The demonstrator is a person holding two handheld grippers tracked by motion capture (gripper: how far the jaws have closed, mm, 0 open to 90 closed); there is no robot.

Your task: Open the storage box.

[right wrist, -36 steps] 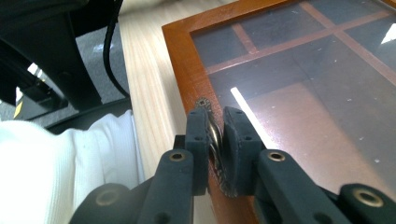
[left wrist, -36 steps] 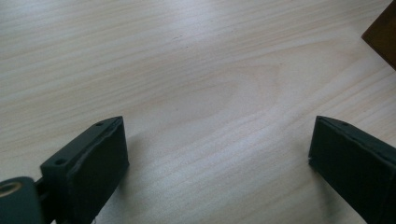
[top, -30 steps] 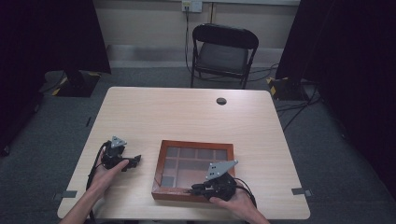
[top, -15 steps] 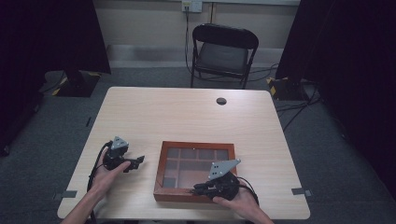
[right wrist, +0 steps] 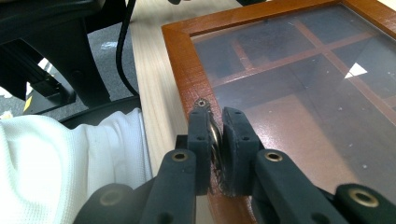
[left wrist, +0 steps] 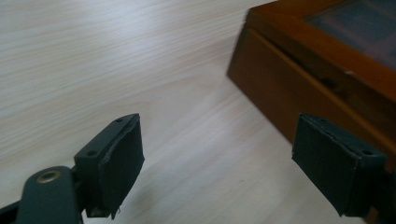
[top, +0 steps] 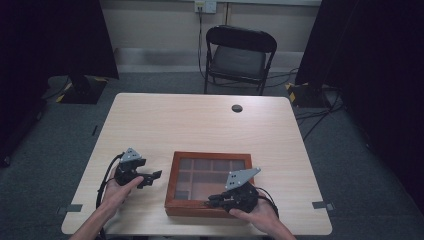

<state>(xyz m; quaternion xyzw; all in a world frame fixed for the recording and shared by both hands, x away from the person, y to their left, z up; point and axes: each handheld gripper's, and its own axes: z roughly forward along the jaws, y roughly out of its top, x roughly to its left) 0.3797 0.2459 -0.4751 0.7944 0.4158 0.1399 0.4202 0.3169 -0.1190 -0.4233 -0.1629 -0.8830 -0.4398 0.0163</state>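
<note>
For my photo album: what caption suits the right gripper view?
Right gripper pinching a small metal pull on the glass-topped wooden box.

Recording studio or lab: black curtains (top: 55, 35), lone table (top: 200, 120), folding chair (top: 239, 57), floor cables (top: 320, 107).

Table: a pale wooden table with rounded corners (top: 200, 125) is standing on the floor.
Dot: a small round black disc (top: 237, 108) is sitting on the table near its far edge.
Chair: a black folding chair (top: 239, 55) is standing just behind the table.
Floor: a grey carpet floor (top: 50, 150) is lying under it all.
Curtains: dark black curtains (top: 55, 35) are hanging at both sides.
Cables: thin black cables (top: 320, 107) are lying on the floor at the right.
Socket: a white wall socket (top: 205, 6) is sitting on the back wall.
</note>
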